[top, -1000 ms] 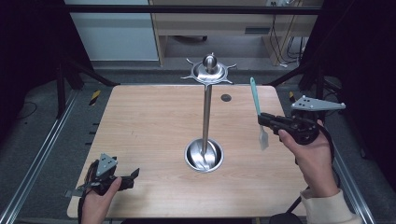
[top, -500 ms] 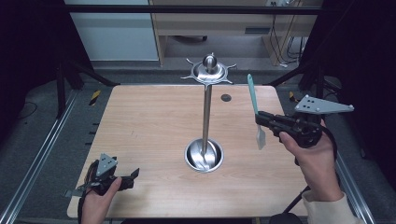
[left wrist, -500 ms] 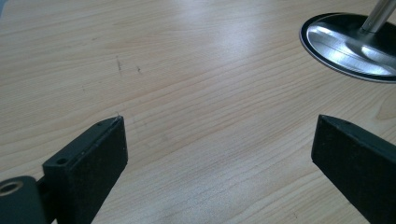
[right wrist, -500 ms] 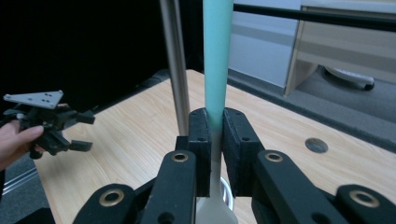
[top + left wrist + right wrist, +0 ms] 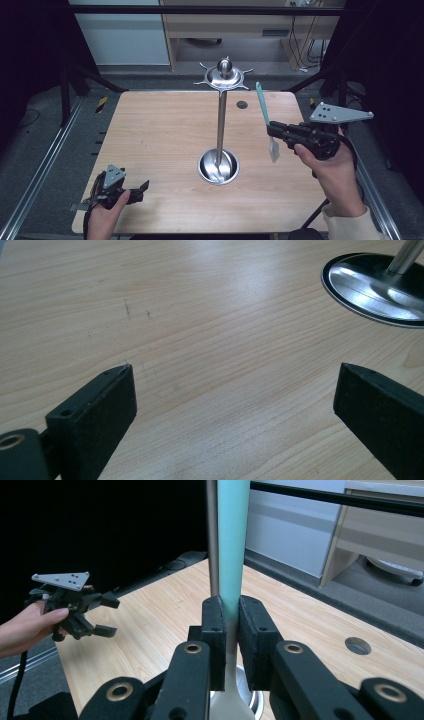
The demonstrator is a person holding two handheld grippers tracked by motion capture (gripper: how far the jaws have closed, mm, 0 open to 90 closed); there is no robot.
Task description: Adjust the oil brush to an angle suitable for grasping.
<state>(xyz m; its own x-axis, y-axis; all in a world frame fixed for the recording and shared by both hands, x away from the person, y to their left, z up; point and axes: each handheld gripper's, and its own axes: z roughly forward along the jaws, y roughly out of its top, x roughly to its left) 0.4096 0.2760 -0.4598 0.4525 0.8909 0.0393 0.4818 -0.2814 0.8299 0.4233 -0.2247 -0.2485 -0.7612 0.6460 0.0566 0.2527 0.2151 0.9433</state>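
From the high view I count one spatula (image 5: 265, 117), teal-handled, clamped in my right gripper (image 5: 276, 131) above the bench (image 5: 160, 130), beside one steel stand (image 5: 220, 125). In the left gripper view, my left gripper (image 5: 235, 390) has wide, empty jaws. In the right gripper view, the jaws pinch the spatula's handle.

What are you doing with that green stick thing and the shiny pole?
A person is working at a wooden table with a gripper in each hand. The right gripper is clamped on a utensil with a teal handle and a pale flat blade, holding it upright in the air, blade down. Beside it stands a shiny metal stand, a tall pole on a round base with hooks around its top. The left gripper rests at the table's near edge, jaws open, holding nothing.
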